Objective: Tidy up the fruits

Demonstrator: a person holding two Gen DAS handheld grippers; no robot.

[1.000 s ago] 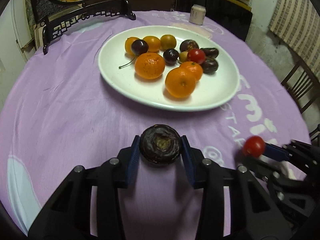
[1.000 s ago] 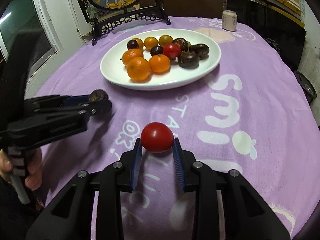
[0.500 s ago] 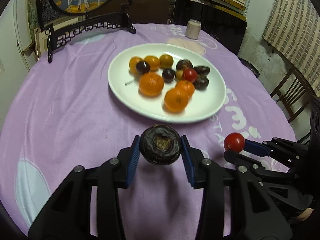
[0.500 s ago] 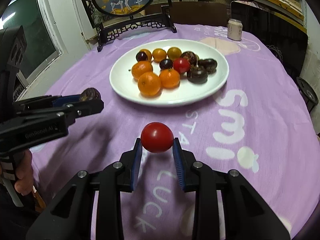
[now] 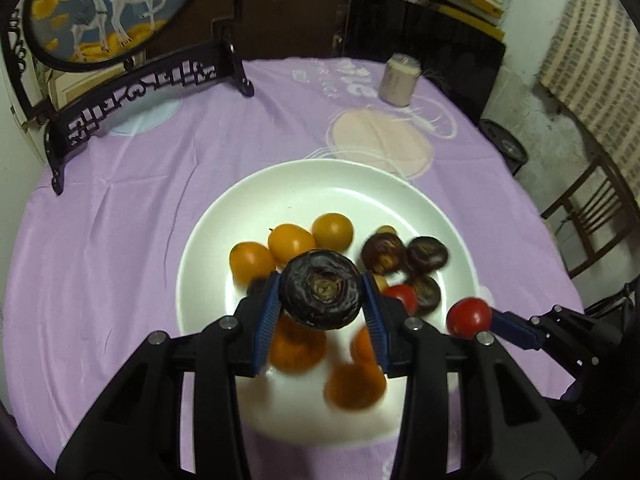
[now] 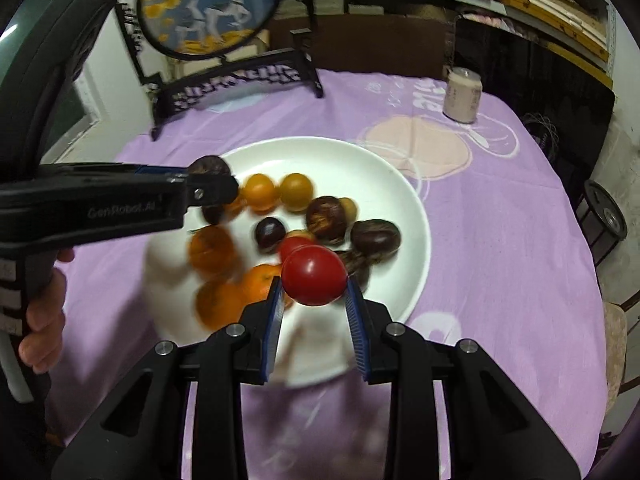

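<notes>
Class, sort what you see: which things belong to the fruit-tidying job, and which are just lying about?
Job: dark fruit in left tongs; red tomato in right tongs; plate of fruit.
Lying about: jar; picture stand; chair.

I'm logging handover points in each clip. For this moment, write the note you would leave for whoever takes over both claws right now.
Left claw: shut on the dark water chestnut, held in the air over the white plate.
Right claw: shut on the red cherry tomato, held over the plate's near right part.
On the plate: oranges near, yellow-orange tomatoes at the far left, dark chestnuts and another red tomato on the right.
Done: both fruits picked up and brought over the plate.
Left: set each down, probably beside its own kind, then open and withdraw.
</notes>
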